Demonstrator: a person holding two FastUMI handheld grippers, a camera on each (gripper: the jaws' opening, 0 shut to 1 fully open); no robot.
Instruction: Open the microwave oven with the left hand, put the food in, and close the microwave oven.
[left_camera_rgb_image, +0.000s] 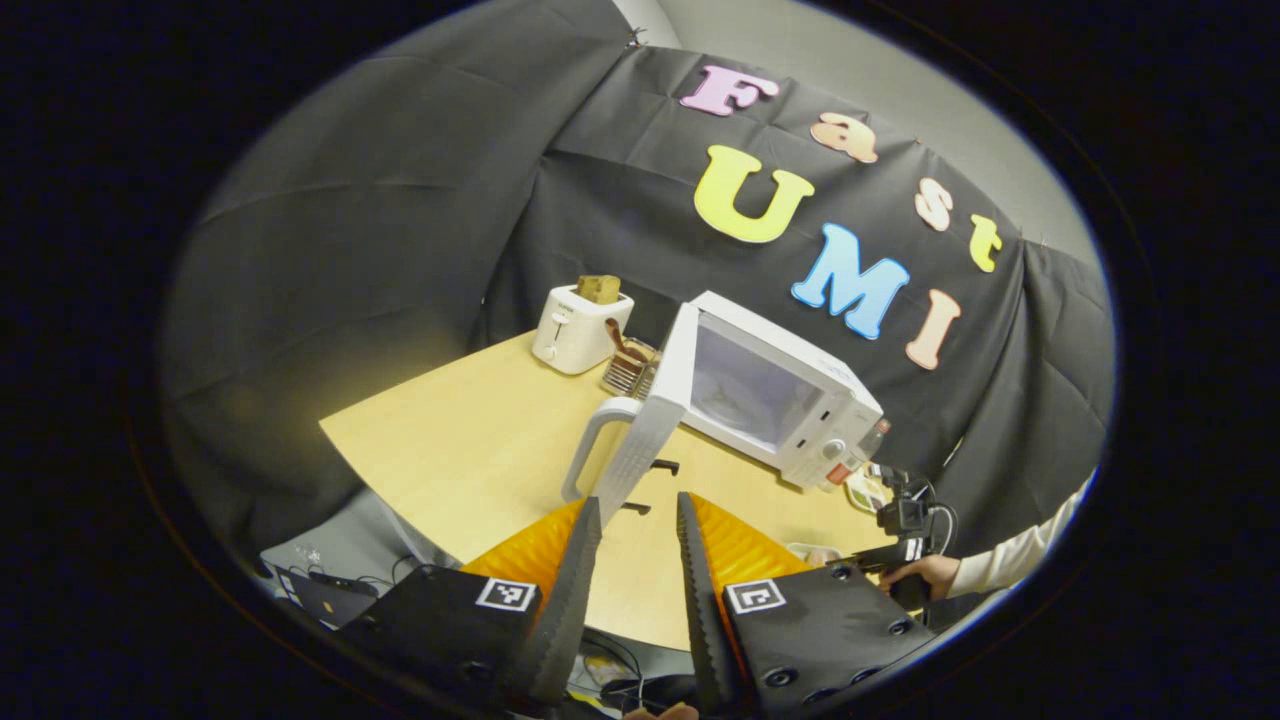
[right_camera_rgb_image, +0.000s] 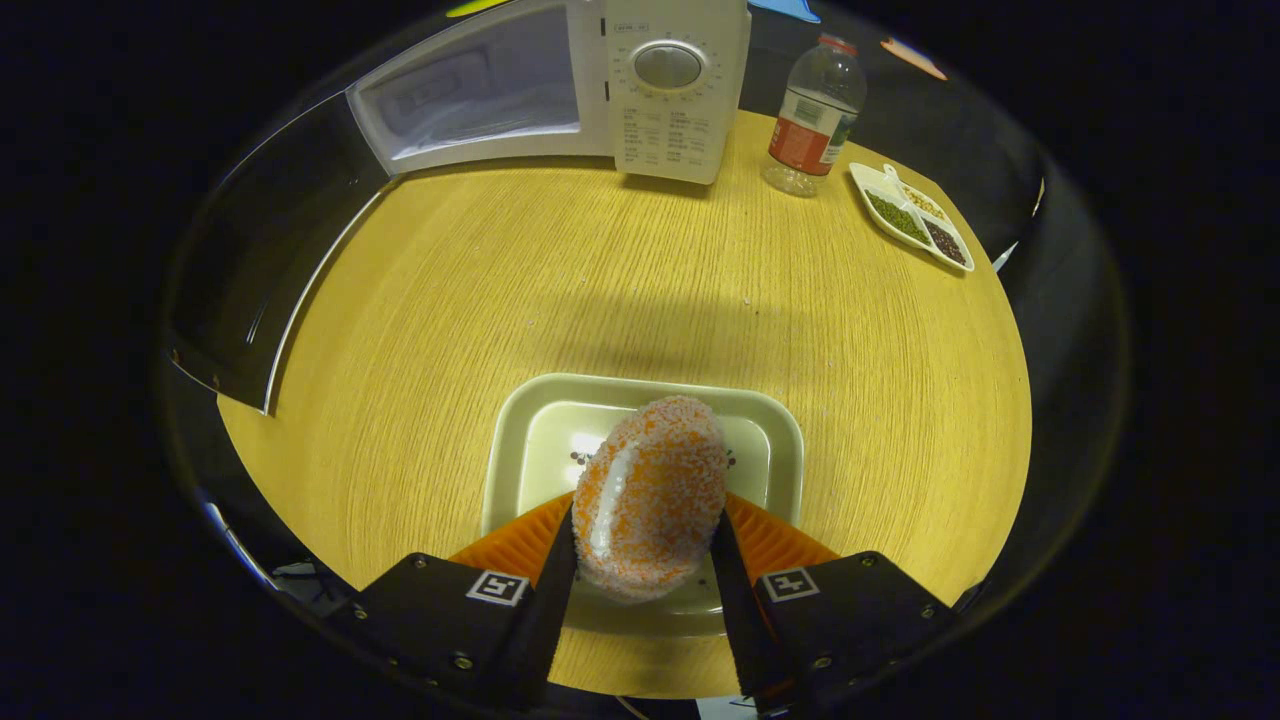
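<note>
Right hand-held gripper (right_camera_rgb_image: 643, 535) clamps food (right_camera_rgb_image: 650, 495) | bottle (right_camera_rgb_image: 812, 115) beside microwave (right_camera_rgb_image: 670, 90)

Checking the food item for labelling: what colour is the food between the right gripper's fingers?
Speckled orange and white food, clearest in the right gripper view.

White microwave (left_camera_rgb_image: 790, 400); orange-speckled food (right_camera_rgb_image: 650, 495); pale-green tray (right_camera_rgb_image: 520, 450).

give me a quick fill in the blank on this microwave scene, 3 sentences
1. The microwave door is ____.
2. The right gripper is shut on the food, above a pale ____.
3. Bread sticks out of the white ____ standing to the left of the microwave in the left gripper view.

Missing words: open; tray; toaster
</note>
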